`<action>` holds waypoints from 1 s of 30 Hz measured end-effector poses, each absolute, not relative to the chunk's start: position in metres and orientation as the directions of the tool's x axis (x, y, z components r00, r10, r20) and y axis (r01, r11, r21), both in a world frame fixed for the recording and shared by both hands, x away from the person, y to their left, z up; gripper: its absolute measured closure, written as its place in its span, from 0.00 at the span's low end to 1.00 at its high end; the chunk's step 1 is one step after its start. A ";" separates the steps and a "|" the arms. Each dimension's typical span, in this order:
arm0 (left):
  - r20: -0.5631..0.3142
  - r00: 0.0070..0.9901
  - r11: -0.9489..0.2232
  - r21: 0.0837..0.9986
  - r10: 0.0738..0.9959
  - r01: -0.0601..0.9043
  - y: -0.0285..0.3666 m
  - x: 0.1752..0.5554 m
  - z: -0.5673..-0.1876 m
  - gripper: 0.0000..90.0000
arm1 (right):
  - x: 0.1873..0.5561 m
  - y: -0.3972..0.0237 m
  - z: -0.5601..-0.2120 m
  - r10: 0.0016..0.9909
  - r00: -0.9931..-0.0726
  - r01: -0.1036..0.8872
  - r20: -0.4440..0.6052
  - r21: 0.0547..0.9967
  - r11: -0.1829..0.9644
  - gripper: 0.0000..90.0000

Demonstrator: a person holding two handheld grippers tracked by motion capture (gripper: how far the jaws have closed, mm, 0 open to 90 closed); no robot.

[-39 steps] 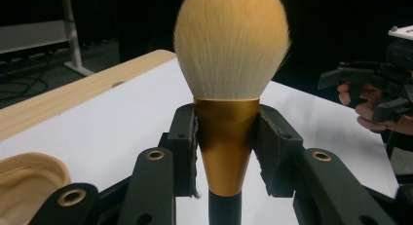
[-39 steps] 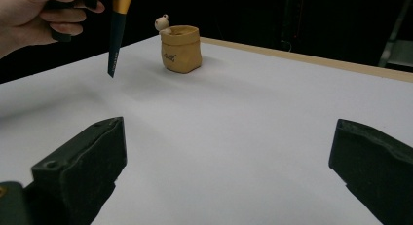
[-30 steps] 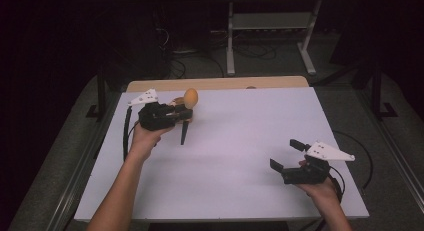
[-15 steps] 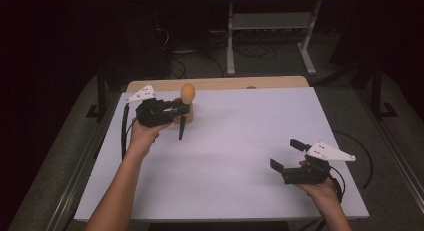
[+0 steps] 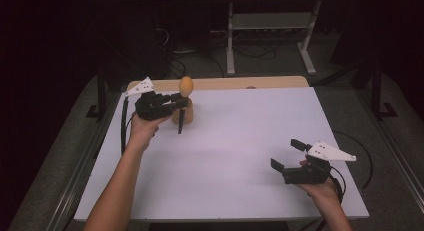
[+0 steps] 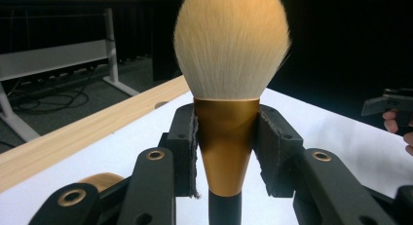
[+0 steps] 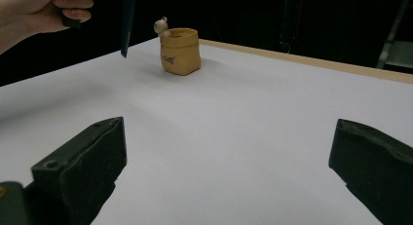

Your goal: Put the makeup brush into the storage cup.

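Observation:
My left gripper (image 5: 176, 102) is shut on a makeup brush (image 6: 229, 93) at its gold ferrule, holding it upright above the table's far left; the cream bristle head (image 5: 186, 85) points up and the dark handle (image 5: 180, 124) hangs down. A small tan cup (image 7: 180, 51) stands on the white table just behind the brush, with a little figure on its rim. The brush handle tip (image 7: 127, 25) hangs left of the cup in the right gripper view. My right gripper (image 5: 286, 154) stands open near the front right, nothing between its jaws.
A wooden strip (image 5: 270, 82) runs along the table's far edge. A metal stand and cables (image 5: 270, 36) sit on the dark floor beyond. The white table top (image 5: 235, 141) stretches between both hands.
My left gripper has carried the brush a little farther back and left, close beside the tan cup. The right gripper has stayed where it was.

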State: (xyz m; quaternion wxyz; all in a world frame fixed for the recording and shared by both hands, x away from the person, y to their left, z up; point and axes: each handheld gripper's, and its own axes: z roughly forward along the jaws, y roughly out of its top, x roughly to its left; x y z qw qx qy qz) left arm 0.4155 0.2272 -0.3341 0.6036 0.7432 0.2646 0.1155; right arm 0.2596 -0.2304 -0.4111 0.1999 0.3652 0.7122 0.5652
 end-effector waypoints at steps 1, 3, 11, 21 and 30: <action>-0.148 0.832 -0.128 0.959 0.535 0.253 0.227 0.416 -0.333 0.70 | 0.260 -0.230 -0.411 0.746 -0.654 0.293 0.128 0.951 0.094 0.00; -0.142 0.830 -0.128 0.960 0.539 0.247 0.228 0.419 -0.331 0.70 | 0.259 -0.230 -0.411 0.746 -0.653 0.295 0.131 0.951 0.091 0.00; -0.138 0.822 -0.125 0.961 0.552 0.245 0.230 0.425 -0.327 0.70 | 0.259 -0.231 -0.411 0.747 -0.652 0.294 0.130 0.951 0.091 0.00; -0.125 0.816 -0.125 0.964 0.565 0.234 0.230 0.435 -0.322 0.70 | 0.259 -0.231 -0.411 0.747 -0.651 0.295 0.131 0.951 0.091 0.00; -0.117 0.809 -0.131 0.964 0.576 0.233 0.227 0.444 -0.320 0.70 | 0.259 -0.231 -0.411 0.749 -0.648 0.299 0.136 0.950 0.086 0.00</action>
